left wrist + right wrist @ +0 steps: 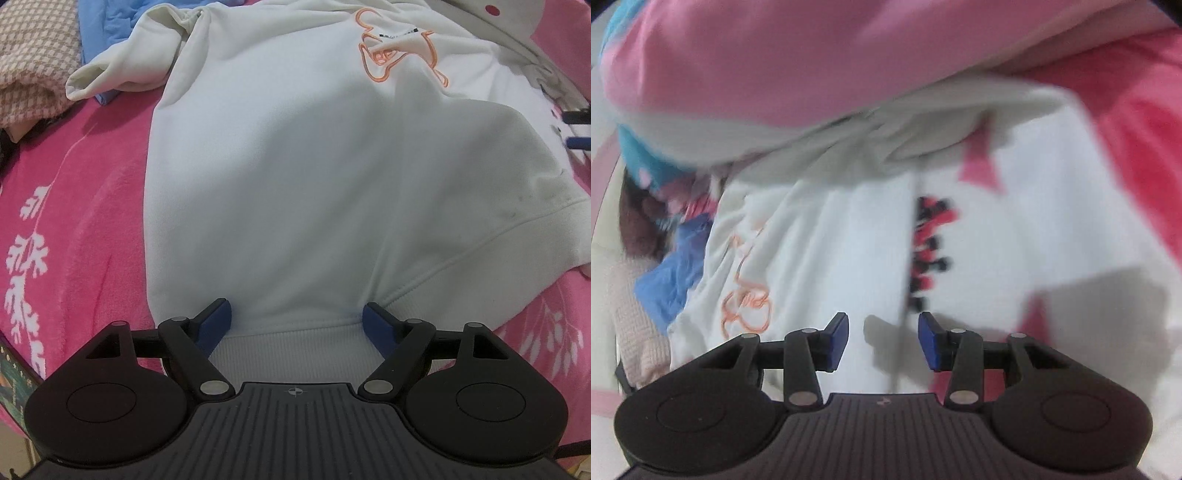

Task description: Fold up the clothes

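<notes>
Our left tongs (297,320) stand spread over the ribbed hem of the white sweatshirt (314,177), which lies flat on the pink bedspread (74,206). Our right tongs (883,341) (picture blurred) hang part-open above white cloth, pinching nothing.

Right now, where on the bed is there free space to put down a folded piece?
Bare pink blanket lies left of the white sweatshirt, below the checked cloth, and a smaller patch beyond its hem at lower right. The top left is crowded: checked cloth, blue garment and sleeve. The right wrist view is too blurred to judge.
</notes>
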`<state>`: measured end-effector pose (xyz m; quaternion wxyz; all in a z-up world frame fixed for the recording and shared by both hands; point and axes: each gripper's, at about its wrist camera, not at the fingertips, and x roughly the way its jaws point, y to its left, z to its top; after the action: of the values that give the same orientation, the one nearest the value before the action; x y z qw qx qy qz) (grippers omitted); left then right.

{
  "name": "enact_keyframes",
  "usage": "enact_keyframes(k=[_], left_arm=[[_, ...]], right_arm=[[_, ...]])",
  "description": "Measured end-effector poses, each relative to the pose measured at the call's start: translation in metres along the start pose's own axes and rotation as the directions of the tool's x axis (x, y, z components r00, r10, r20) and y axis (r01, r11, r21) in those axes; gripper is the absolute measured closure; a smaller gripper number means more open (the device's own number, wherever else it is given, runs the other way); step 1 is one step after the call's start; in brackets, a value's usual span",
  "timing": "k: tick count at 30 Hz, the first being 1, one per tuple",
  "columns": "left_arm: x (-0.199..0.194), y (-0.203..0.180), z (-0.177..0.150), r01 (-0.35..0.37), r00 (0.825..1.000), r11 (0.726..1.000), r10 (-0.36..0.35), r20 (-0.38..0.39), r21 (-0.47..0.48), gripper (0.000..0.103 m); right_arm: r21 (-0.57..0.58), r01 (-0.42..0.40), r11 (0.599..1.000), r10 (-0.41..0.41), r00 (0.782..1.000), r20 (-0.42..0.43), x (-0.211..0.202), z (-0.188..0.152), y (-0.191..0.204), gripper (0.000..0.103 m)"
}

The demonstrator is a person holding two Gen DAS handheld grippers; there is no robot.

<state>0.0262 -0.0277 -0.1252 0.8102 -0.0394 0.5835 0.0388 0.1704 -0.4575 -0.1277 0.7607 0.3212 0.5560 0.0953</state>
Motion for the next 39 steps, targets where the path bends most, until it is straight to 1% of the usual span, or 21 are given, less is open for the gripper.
enact_keyframes(k=[1,2,3,4,7,11,13,15,17,18,20,22,23,24,25,29,31,34,36,37,39], left_arm=[[0.0,-0.001,-0.001,-0.002,1.0,1.0,0.002,0.0,-0.001,0.023],[-0.001,-0.002,-0.001,-0.004,1.0,1.0,0.004,0.001,-0.001,0.023],[-0.001,-0.002,-0.002,-0.005,1.0,1.0,0.005,0.001,0.0,0.023],[-0.001,-0.002,-0.002,-0.003,1.0,1.0,0.003,0.001,-0.001,0.023],[-0.002,-0.002,-0.005,0.002,1.0,1.0,-0.002,0.004,-0.001,0.023],[-0.002,-0.003,-0.006,0.006,1.0,1.0,-0.006,0.006,0.0,0.022],[-0.002,-0.002,-0.006,0.011,1.0,1.0,-0.011,0.005,0.001,0.022],[-0.001,-0.003,-0.005,0.016,1.0,1.0,-0.016,0.002,0.006,0.022],[-0.001,-0.003,-0.005,0.023,1.0,1.0,-0.023,-0.001,0.014,0.022],[-0.001,-0.003,-0.005,0.027,1.0,0.999,-0.027,-0.003,0.017,0.021],[0.0,-0.002,-0.004,0.034,0.999,0.999,-0.034,-0.005,0.024,0.02],[0.001,-0.002,-0.003,0.039,0.999,0.999,-0.039,-0.008,0.03,0.02],[0.002,-0.002,-0.002,0.042,0.999,0.999,-0.042,-0.011,0.033,0.02],[0.002,-0.002,-0.002,0.044,0.999,0.998,-0.044,-0.014,0.036,0.02],[0.002,-0.002,-0.001,0.047,0.999,0.998,-0.046,-0.016,0.039,0.02],[0.002,-0.002,0.0,0.056,0.998,0.998,-0.055,-0.029,0.043,0.019],[0.003,-0.002,0.001,0.06,0.998,0.997,-0.059,-0.034,0.048,0.019],[0.003,-0.003,0.003,0.064,0.997,0.997,-0.061,-0.041,0.053,0.019],[0.004,-0.004,0.003,0.065,0.997,0.996,-0.062,-0.045,0.053,0.019],[0.004,-0.004,0.004,0.065,0.997,0.996,-0.063,-0.046,0.053,0.019],[0.004,-0.004,0.004,0.067,0.997,0.996,-0.064,-0.046,0.054,0.019]], right_arm=[[-0.042,0.02,0.999,-0.021,0.999,-0.027,0.007,-0.001,0.007,0.074],[-0.094,0.058,0.994,-0.062,0.997,-0.04,0.014,-0.002,0.014,0.092],[-0.14,0.091,0.986,-0.098,0.994,-0.044,0.019,-0.002,0.019,0.097],[-0.159,0.106,0.982,-0.111,0.994,-0.021,0.016,-0.002,0.021,0.098],[-0.105,0.162,0.981,-0.155,0.985,0.077,-0.004,0.001,0.013,0.099],[0.013,0.149,0.989,-0.149,0.987,0.066,-0.028,-0.003,-0.011,0.096],[0.032,0.119,0.992,-0.12,0.993,0.013,-0.036,-0.017,-0.015,0.085],[0.022,0.1,0.995,-0.099,0.994,-0.045,-0.042,-0.039,-0.01,0.063],[0.0,0.073,0.997,-0.073,0.993,-0.092,-0.045,-0.063,0.0,0.054],[-0.041,0.08,0.996,-0.083,0.992,-0.092,-0.045,-0.073,0.01,0.046],[-0.122,0.093,0.988,-0.105,0.99,-0.092,-0.047,-0.092,0.029,0.038],[-0.234,0.123,0.964,-0.141,0.988,-0.062,-0.048,-0.109,0.046,0.038],[-0.294,0.142,0.945,-0.162,0.986,-0.045,-0.048,-0.116,0.055,0.046],[-0.346,0.15,0.926,-0.18,0.982,-0.058,-0.044,-0.121,0.062,0.076],[-0.398,0.152,0.905,-0.2,0.976,-0.082,-0.039,-0.127,0.069,0.092],[-0.539,0.125,0.833,-0.209,0.973,-0.097,-0.036,-0.158,0.098,0.094],[-0.589,0.137,0.796,-0.229,0.97,-0.084,-0.031,-0.177,0.11,0.094],[-0.656,0.162,0.737,-0.28,0.957,-0.077,-0.011,-0.199,0.123,0.083],[-0.672,0.154,0.725,-0.281,0.956,-0.083,-0.008,-0.209,0.128,0.059],[-0.662,0.144,0.736,-0.267,0.96,-0.088,-0.01,-0.21,0.13,0.055],[-0.576,0.101,0.811,-0.205,0.972,-0.117,-0.02,-0.206,0.126,0.052]])
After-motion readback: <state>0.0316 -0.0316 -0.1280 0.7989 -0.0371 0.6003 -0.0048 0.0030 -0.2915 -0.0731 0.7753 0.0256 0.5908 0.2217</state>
